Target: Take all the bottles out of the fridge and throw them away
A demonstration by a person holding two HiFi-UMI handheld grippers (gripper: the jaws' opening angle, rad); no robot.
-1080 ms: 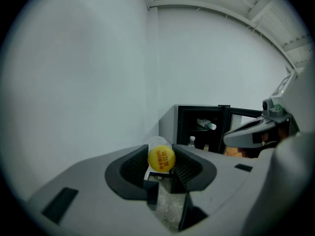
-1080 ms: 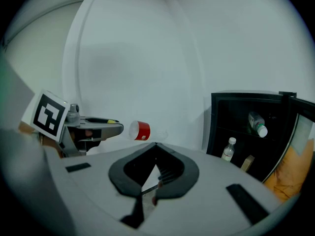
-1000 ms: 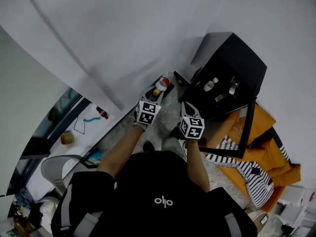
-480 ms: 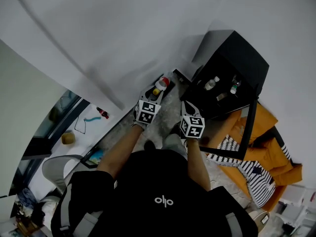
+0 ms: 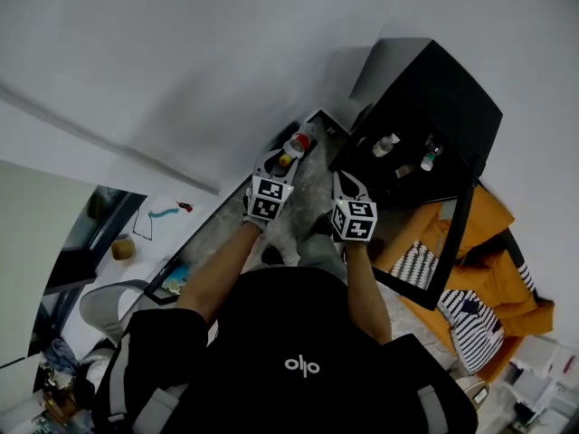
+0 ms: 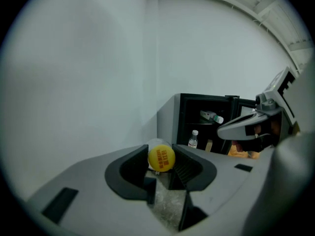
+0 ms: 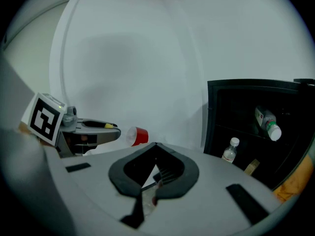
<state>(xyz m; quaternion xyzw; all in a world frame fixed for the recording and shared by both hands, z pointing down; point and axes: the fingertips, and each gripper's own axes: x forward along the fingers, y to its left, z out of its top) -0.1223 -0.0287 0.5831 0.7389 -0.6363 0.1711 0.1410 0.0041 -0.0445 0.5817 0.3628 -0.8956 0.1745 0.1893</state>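
Clamped a yellow-capped bottle between the part-open jaws of the left gripper; held the right gripper shut, empty. Could have dropped the bottle, pinched only at its cap end.

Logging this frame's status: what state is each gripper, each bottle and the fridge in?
left gripper: closed on the yellow-capped bottle
yellow-capped bottle: gripped, outside the fridge
right gripper: shut, empty
fridge: door open
lower bottle: upright on its shelf
upper bottle: lying on its shelf
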